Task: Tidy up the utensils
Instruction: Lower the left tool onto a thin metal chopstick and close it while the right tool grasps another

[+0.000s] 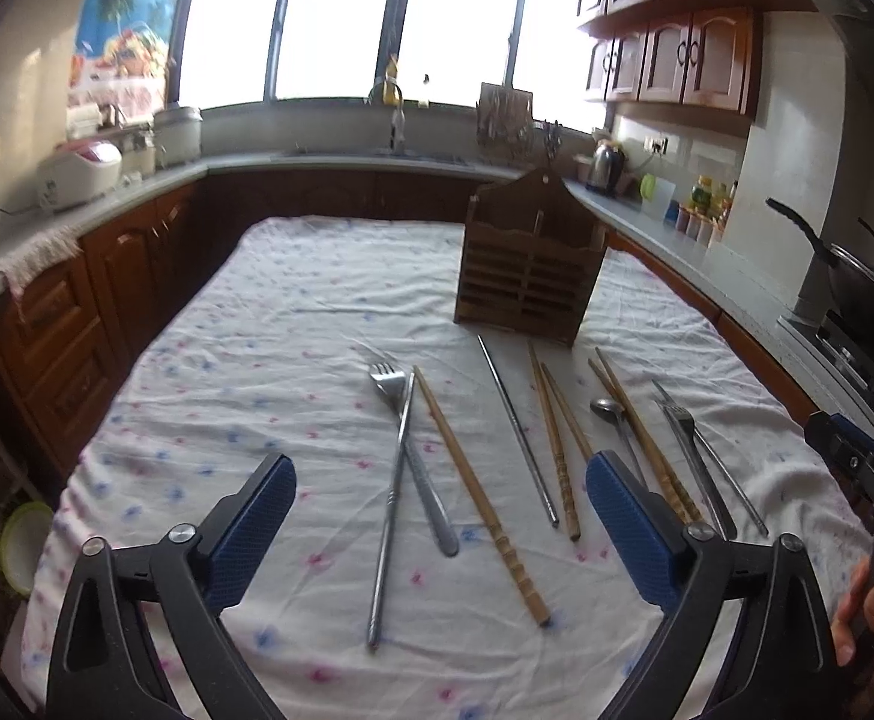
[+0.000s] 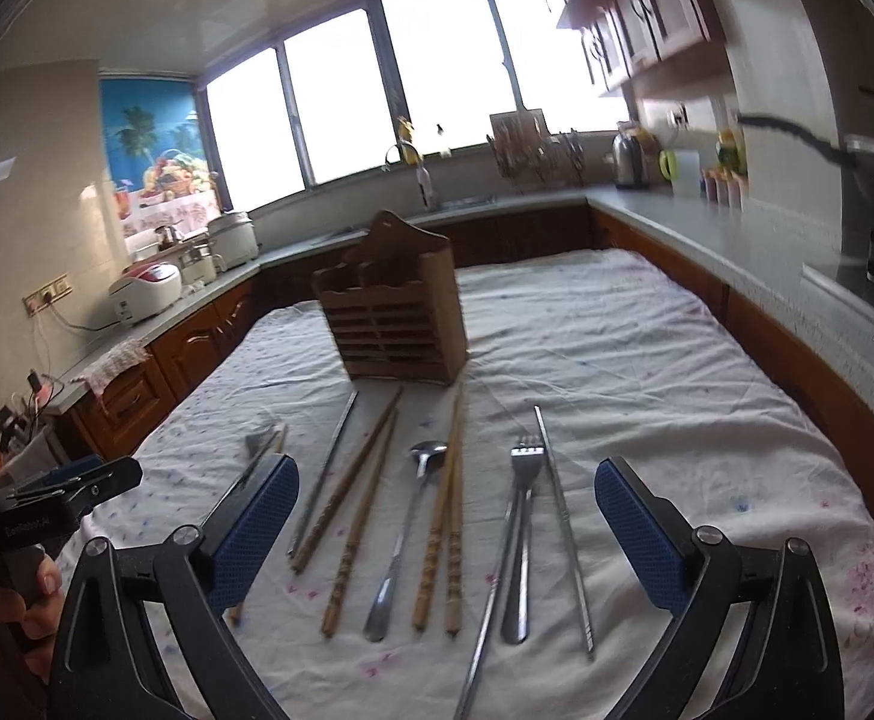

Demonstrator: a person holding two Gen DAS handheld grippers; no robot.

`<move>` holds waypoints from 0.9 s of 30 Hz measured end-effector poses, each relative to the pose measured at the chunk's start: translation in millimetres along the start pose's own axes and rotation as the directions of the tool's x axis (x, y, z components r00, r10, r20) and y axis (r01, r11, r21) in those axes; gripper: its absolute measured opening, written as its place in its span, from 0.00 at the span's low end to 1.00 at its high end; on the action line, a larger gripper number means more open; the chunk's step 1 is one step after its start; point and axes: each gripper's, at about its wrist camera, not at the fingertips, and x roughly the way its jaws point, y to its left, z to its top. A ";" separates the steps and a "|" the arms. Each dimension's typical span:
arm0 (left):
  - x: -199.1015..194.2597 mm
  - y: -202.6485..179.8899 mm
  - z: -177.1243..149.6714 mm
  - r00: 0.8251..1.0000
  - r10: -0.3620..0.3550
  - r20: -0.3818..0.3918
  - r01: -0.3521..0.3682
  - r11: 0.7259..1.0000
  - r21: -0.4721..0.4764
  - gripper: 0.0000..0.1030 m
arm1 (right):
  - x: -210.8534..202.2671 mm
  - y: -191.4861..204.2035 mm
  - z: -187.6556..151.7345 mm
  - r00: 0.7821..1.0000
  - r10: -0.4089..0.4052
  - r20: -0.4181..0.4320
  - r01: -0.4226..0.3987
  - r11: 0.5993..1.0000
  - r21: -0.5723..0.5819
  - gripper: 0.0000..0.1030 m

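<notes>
A wooden utensil holder stands upright on the cloth-covered table, also in the right wrist view. In front of it lie metal forks, a spoon, wooden chopsticks and metal chopsticks. My left gripper is open and empty above the near utensils. My right gripper is open and empty above the spoon and chopsticks. Each gripper shows at the edge of the other's view.
Kitchen counters with rice cookers run along the left and back. A kettle and a wok on a stove stand on the right counter. Windows are behind.
</notes>
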 end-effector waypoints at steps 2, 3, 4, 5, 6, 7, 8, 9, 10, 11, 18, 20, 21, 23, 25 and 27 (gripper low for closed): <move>14.5 1.8 13.4 0.999 -0.019 -0.037 0.019 1.000 -0.009 0.87 | 13.4 -9.2 6.0 0.999 -0.009 -0.034 0.009 1.000 0.013 0.84; 20.4 1.7 18.4 0.998 -0.023 -0.051 0.022 1.000 -0.012 0.86 | 18.5 -13.0 7.9 0.999 -0.009 -0.048 0.010 1.000 0.020 0.78; 28.8 1.6 25.5 0.997 -0.030 -0.072 0.029 0.999 -0.014 0.83 | 26.3 -18.4 11.0 0.998 -0.007 -0.069 0.010 0.999 0.032 0.74; 36.1 0.7 28.0 0.996 -0.031 -0.078 0.031 0.999 -0.010 0.81 | 34.4 -23.8 13.8 0.996 -0.010 -0.093 0.014 0.999 0.043 0.68; 45.7 -1.0 34.5 0.994 -0.035 -0.099 0.034 0.999 -0.007 0.79 | 43.2 -28.8 17.0 0.993 -0.012 -0.117 0.018 0.999 0.052 0.63; 55.4 -3.4 40.3 0.992 -0.040 -0.119 0.040 0.999 -0.004 0.75 | 49.9 -32.7 18.7 0.991 -0.012 -0.134 0.020 0.998 0.057 0.61; 61.1 -4.8 43.2 0.991 -0.044 -0.128 0.045 0.999 -0.001 0.72 | 58.3 -37.4 21.0 0.987 -0.015 -0.157 0.025 0.998 0.064 0.57; 71.3 -7.6 50.2 0.987 -0.051 -0.152 0.052 0.999 0.007 0.72 | 66.6 -41.7 22.9 0.984 -0.018 -0.178 0.031 0.997 0.070 0.54; 78.4 -8.5 54.2 0.985 -0.048 -0.163 0.051 0.999 0.013 0.69 | 75.4 -46.6 25.1 0.980 -0.018 -0.200 0.034 0.996 0.076 0.53; 87.8 -11.1 61.1 0.982 -0.052 -0.181 0.056 0.998 0.021 0.65 | 85.1 -50.9 27.5 0.974 -0.023 -0.224 0.042 0.996 0.078 0.50; 150.6 -16.6 90.5 0.955 -0.076 -0.286 0.085 0.996 0.017 0.49 | 142.4 -63.9 36.6 0.937 -0.028 -0.349 0.046 0.998 0.043 0.26; 169.4 -17.8 94.8 0.948 -0.074 -0.308 0.083 0.996 0.016 0.48 | 158.4 -69.2 35.7 0.923 -0.025 -0.385 0.045 0.998 0.045 0.24; 179.6 -19.3 96.6 0.946 -0.072 -0.318 0.081 0.997 0.018 0.47 | 163.0 -70.2 35.1 0.918 -0.031 -0.395 0.050 0.998 0.038 0.22; 200.2 -21.8 100.5 0.937 -0.067 -0.344 0.079 0.997 0.022 0.43 | 172.8 -73.3 33.4 0.907 -0.021 -0.420 0.042 0.998 0.040 0.20; 220.7 -22.6 102.9 0.929 -0.063 -0.364 0.077 0.997 0.025 0.42 | 181.3 -74.9 31.8 0.899 -0.026 -0.438 0.045 0.998 0.034 0.19; 236.4 -25.1 104.2 0.923 -0.056 -0.381 0.073 0.997 0.031 0.41 | 187.3 -76.9 30.8 0.892 -0.028 -0.452 0.046 0.999 0.029 0.15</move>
